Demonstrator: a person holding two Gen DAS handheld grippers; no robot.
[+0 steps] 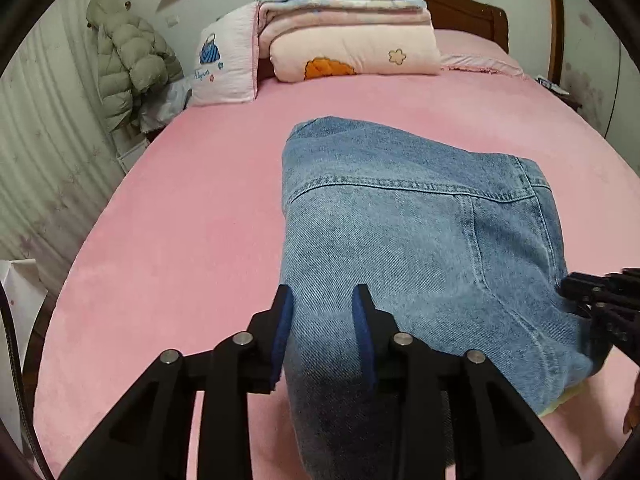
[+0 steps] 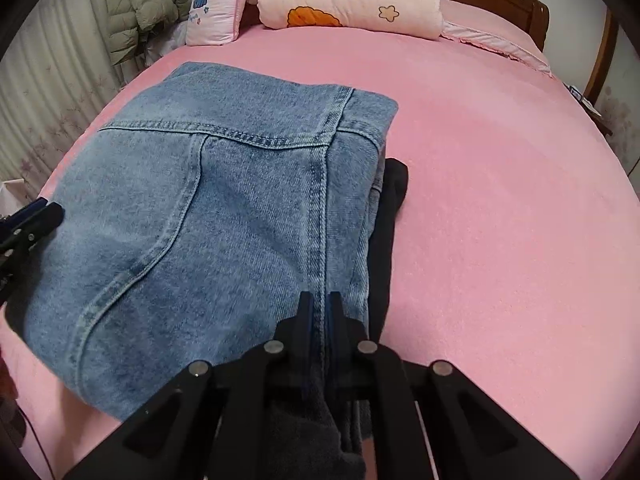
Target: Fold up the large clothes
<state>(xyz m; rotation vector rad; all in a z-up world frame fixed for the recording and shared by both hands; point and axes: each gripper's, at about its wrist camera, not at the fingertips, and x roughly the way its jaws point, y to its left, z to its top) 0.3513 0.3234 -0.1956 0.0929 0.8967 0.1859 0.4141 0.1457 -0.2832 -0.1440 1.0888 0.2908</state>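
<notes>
A folded blue denim garment (image 1: 400, 232) (image 2: 220, 200) lies on the pink bed sheet (image 1: 180, 240) (image 2: 500, 220). My left gripper (image 1: 322, 300) is at its near left edge, and a thick fold of denim fills the gap between the blue pads. My right gripper (image 2: 322, 300) is at the near right side, nearly closed on the stitched seam with fabric pinched between the pads. A strip of dark fabric (image 2: 394, 200) shows under the denim's right edge. Each gripper appears at the other view's border: the right gripper (image 1: 592, 296) and the left gripper (image 2: 32, 224).
Folded pink quilts (image 1: 348, 40) and a pink pillow (image 1: 226, 64) are stacked at the head of the bed, against a brown headboard (image 1: 464, 16). A grey-green puffer jacket (image 1: 128, 64) hangs by the left wall. Pink sheet lies on both sides of the denim.
</notes>
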